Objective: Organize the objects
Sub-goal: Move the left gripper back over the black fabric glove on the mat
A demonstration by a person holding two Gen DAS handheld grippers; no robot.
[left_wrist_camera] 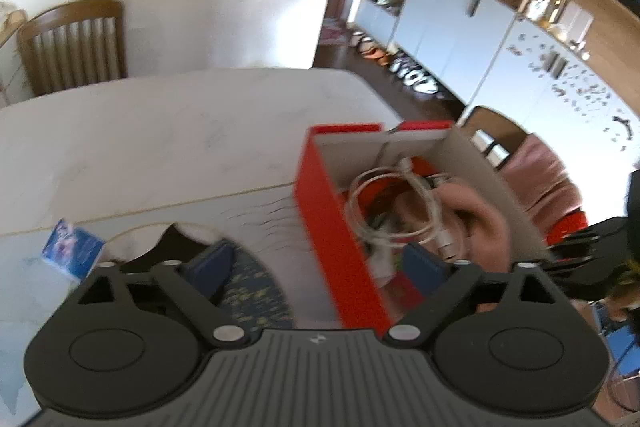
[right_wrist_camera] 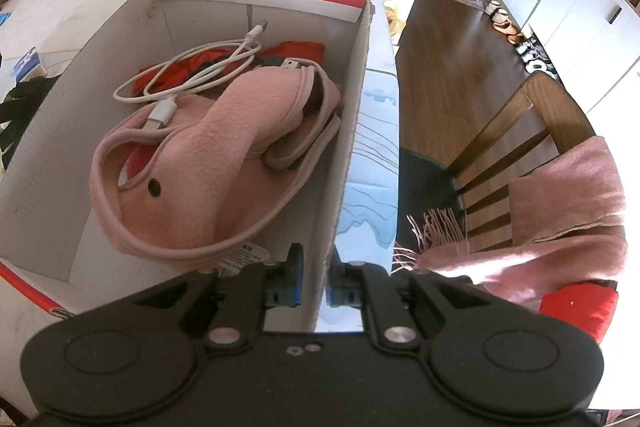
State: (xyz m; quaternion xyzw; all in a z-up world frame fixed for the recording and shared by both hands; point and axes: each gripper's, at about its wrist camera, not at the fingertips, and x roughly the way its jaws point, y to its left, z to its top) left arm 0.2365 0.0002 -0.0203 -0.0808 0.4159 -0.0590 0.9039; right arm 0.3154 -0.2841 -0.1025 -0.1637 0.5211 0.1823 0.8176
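A red and white cardboard box (right_wrist_camera: pixel 48 155) stands open on the table. Inside it lie a pink fleece hat (right_wrist_camera: pixel 200 179), a coiled white USB cable (right_wrist_camera: pixel 192 75) and something red (right_wrist_camera: pixel 298 51) underneath. My right gripper (right_wrist_camera: pixel 314 281) is shut on the box's right wall, one blue pad on each side. My left gripper (left_wrist_camera: pixel 318 263) is open wide and straddles the box's red left wall (left_wrist_camera: pixel 332 219); its blue pads (left_wrist_camera: pixel 212 263) stand clear of the wall. The left wrist view also shows the cable (left_wrist_camera: pixel 396 211) and the hat (left_wrist_camera: pixel 476 223) in the box.
The white table (left_wrist_camera: pixel 160 131) has a blue packet (left_wrist_camera: pixel 72 251) and a dark cloth (right_wrist_camera: pixel 20 107) left of the box. A wooden chair (left_wrist_camera: pixel 72 43) stands at the far side. Another chair (right_wrist_camera: pixel 520 131) on the right carries a pink scarf (right_wrist_camera: pixel 560 219). Cabinets (left_wrist_camera: pixel 460 35) line the wall.
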